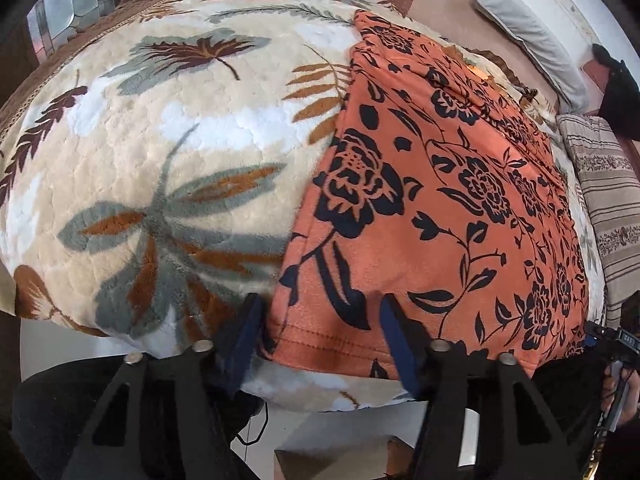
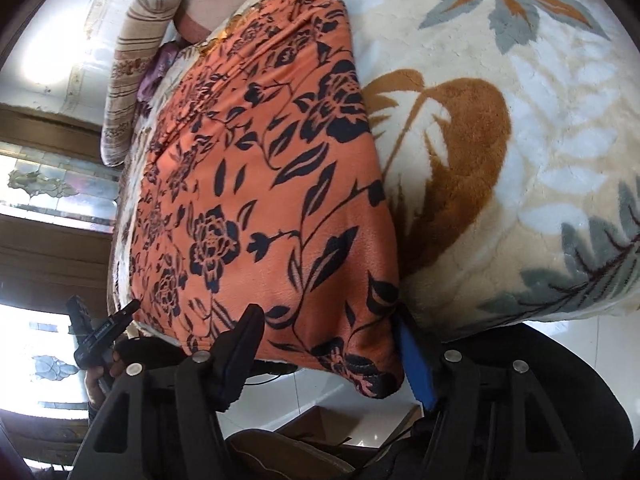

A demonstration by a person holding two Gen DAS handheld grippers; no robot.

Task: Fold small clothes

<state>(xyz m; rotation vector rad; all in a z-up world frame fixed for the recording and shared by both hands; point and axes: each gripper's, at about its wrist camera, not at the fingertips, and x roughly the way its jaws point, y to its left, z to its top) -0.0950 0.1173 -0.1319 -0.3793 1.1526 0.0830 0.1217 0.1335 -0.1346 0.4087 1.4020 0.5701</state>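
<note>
Nearest in the left wrist view, the left gripper point(image 1: 320, 320) stands with its jaws spread astride the near left corner of the orange floral garment point(image 1: 440, 208), one blue pad off the cloth over the plush leaf-print blanket point(image 1: 160, 152), the other over the hem; nothing looks pinched yet, though contact under the pads cannot be ruled out; in the right wrist view the right gripper point(image 2: 326, 332) likewise has its jaws spread across the other near corner point(image 2: 372, 376), the cloth lying between the fingers but seemingly not clamped. The garment lies spread fairly flat on the blanket at the near edge of the bed, its stitched hem point(image 1: 332, 344) running along that edge and a little over it; it looks like one broad panel, perhaps already doubled lengthwise, though that cannot be told for sure. I judge the task at an early fold: both hands are set on the near corners, and what is left is to pinch them, carry the near end over toward the far end, and smooth the result. The long axis runs away from the person, from the hem out to the narrower far end point(image 1: 372, 24), which points toward the striped pillow point(image 1: 608, 192) and the grey pillow point(image 1: 520, 28) by the wall.
</note>
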